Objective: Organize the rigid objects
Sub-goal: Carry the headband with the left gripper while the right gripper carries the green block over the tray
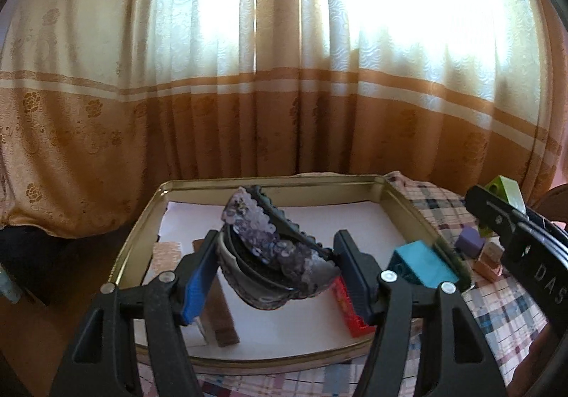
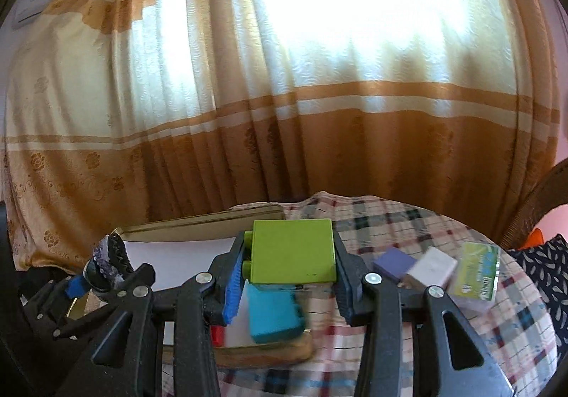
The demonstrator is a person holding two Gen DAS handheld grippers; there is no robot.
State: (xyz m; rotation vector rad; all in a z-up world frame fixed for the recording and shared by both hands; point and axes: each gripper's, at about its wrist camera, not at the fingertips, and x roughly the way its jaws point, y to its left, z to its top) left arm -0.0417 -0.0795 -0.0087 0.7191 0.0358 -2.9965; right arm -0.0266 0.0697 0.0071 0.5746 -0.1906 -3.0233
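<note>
Above the gold tin tray point(image 1: 140, 230), the left gripper point(image 1: 277, 273) is gripping a sequined hair clip point(image 1: 269, 241) over its white liner. Just right, the right gripper point(image 2: 291, 276) is clamping a green block point(image 2: 293, 251) above a teal block point(image 2: 273, 313) lying on the tray's near-right rim.

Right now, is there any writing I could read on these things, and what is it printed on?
"DAS": white letters on the black body of the right gripper, cut off at the picture's edge.
Green packet on the checked cloth: carries print and what looks like a barcode, too blurred to read.
Red block in the tray: patterned face, nothing legible.
Nothing else shows writing.
</note>
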